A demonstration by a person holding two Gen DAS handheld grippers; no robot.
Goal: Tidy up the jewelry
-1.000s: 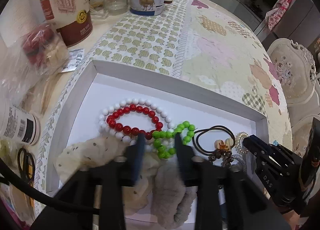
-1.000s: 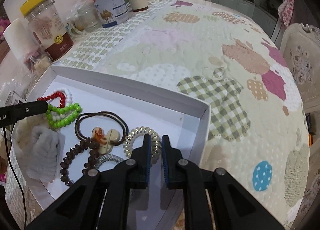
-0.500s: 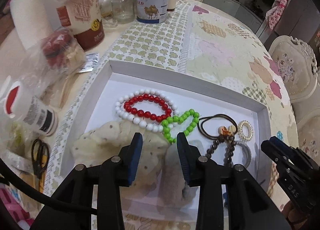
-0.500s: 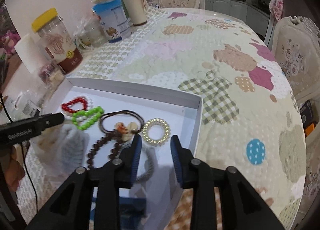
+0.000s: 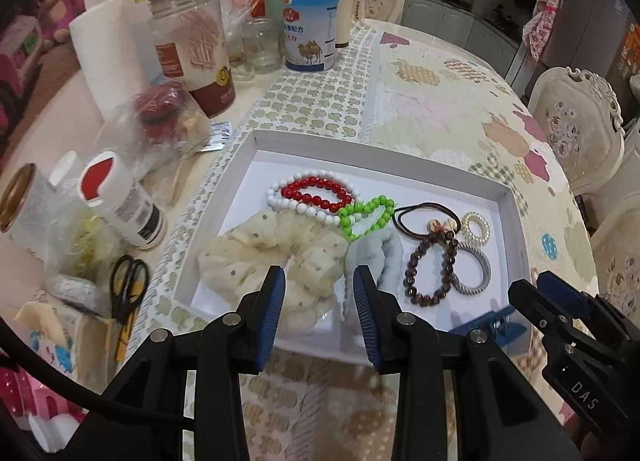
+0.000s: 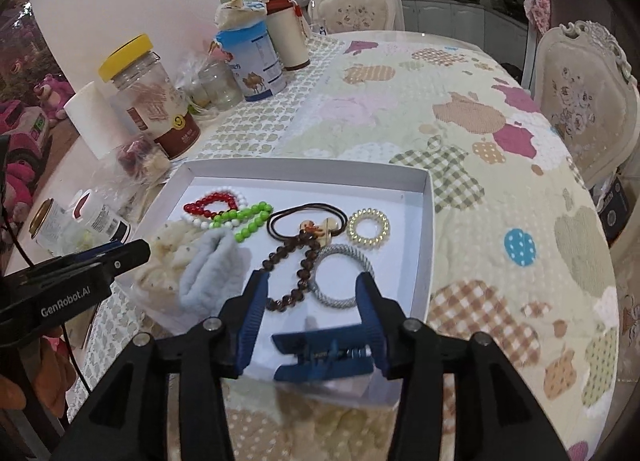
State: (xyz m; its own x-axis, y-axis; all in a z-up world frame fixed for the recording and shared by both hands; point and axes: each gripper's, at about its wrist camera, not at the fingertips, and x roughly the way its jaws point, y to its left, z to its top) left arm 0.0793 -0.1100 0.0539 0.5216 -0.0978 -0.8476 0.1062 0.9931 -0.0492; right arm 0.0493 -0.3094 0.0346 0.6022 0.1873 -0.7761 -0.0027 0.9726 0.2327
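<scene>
A white tray [image 5: 360, 145] [image 6: 304, 167] holds red and white bead bracelets [image 5: 316, 193], a green bead bracelet [image 5: 368, 215], a cream scrunchie [image 5: 272, 257], a grey fluffy scrunchie [image 5: 380, 257], a brown hair tie [image 5: 424, 217], a gold spiral tie [image 5: 475, 225] and a brown bead bracelet [image 5: 428, 273]. A blue hair clip [image 6: 324, 357] [image 5: 488, 325] lies in the tray's near right corner. My right gripper [image 6: 312, 281] [image 5: 536, 289] hovers over it, its jaws opening and not pressing on it. My left gripper [image 5: 318, 275] [image 6: 136, 251] is open and empty above the cream scrunchie.
Left of the tray stand a yellow-lidded jar [image 5: 188, 41], a blue tin [image 5: 310, 29], a paper roll [image 5: 106, 53], a red-capped bottle [image 5: 120, 201] and black scissors [image 5: 126, 285]. Patchwork tablecloth [image 6: 500, 221] spreads to the right, with a chair [image 6: 580, 101] beyond.
Both grippers have drawn back and up from the tray. The right jaws went from shut to apart, and the blue clip now shows lying in the tray's near corner.
</scene>
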